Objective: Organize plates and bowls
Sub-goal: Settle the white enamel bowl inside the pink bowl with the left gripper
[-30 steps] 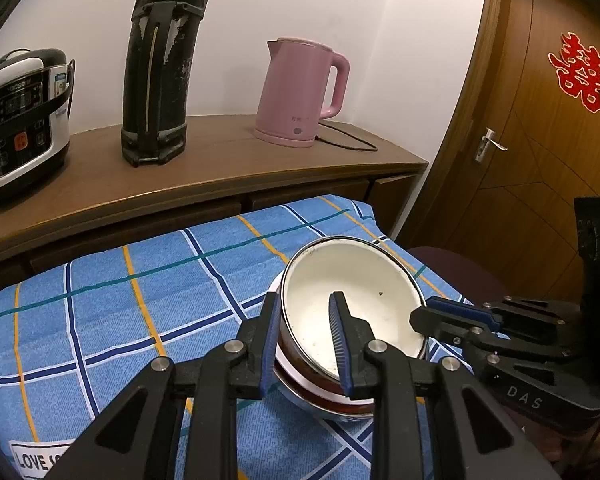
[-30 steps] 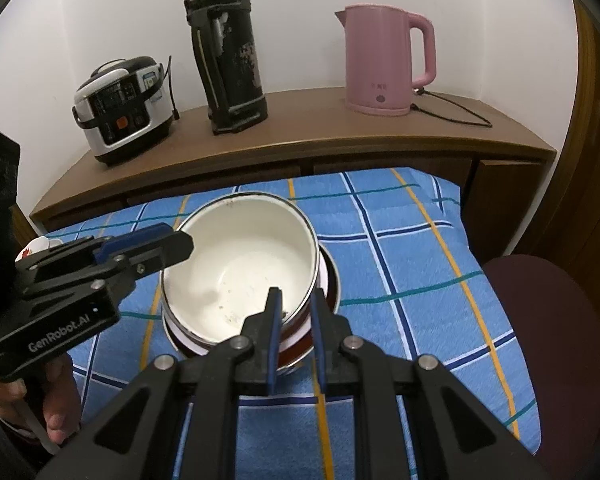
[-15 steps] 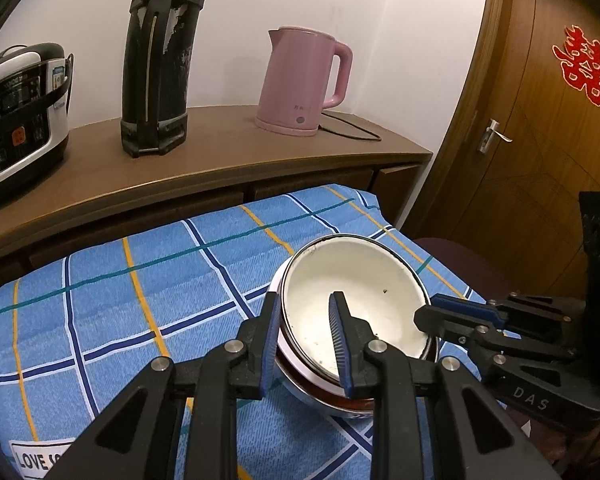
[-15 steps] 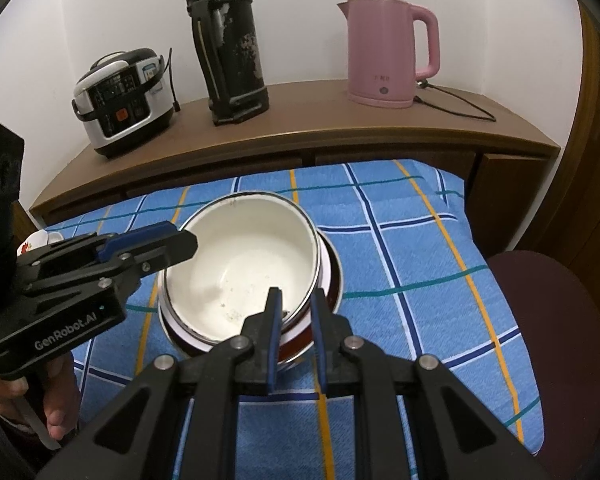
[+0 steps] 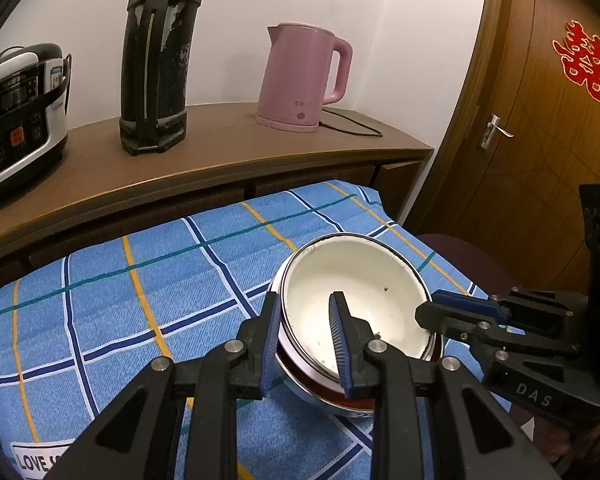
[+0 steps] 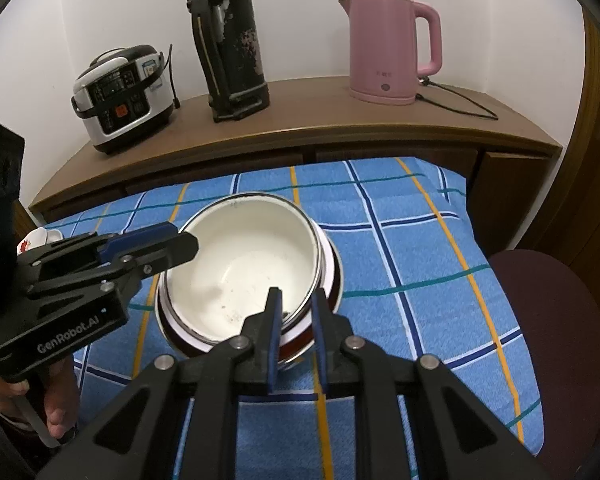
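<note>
The white bowl [image 5: 354,300] has tilted slightly.

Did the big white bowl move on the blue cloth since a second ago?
No. In the right wrist view the white bowl sits on the same yellow and teal stripes of the checked cloth as before, with both grippers clamped on its rim.

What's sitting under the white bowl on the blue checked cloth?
The white bowl is nested on at least one other dish with a white and dark red rim, which rests on the checked cloth. How many dishes are stacked beneath cannot be told; the bowl covers them.
</note>
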Tool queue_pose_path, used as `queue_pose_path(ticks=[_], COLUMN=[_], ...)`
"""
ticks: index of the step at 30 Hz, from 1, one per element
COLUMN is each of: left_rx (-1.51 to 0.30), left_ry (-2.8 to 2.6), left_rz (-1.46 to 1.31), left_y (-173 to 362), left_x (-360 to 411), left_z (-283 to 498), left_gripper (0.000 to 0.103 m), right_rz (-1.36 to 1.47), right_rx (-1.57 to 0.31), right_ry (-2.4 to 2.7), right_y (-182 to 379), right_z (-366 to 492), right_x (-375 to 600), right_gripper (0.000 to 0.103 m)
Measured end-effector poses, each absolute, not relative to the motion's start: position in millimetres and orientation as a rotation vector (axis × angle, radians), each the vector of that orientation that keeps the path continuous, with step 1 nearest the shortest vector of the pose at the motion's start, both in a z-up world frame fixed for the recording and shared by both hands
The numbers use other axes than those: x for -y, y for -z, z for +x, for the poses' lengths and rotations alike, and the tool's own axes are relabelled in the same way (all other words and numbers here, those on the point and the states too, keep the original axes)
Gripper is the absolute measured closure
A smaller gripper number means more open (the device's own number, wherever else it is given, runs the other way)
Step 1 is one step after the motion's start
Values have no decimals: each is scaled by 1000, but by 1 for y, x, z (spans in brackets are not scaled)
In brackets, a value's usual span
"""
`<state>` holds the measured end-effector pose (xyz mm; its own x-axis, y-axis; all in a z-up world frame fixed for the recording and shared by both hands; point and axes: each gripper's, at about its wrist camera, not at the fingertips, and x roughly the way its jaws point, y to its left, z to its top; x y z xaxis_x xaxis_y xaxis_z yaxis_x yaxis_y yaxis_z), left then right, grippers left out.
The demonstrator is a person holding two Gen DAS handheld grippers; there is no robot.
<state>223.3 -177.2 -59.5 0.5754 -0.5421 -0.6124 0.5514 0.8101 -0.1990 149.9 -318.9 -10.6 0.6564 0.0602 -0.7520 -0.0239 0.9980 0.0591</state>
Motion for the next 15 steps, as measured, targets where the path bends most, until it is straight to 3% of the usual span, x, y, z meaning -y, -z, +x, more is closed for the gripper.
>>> queue_pose_path(ticks=[15], left_rx=[-692], left_ry=[635], left_rz=[48], left_y=[58], left_x=[182], left_z=[218], left_gripper=[76], right_rz=[49], right_rx=[-852], right_ry=[-46], right_y=[10], right_z=[150], right_x=[320], right_gripper=[87])
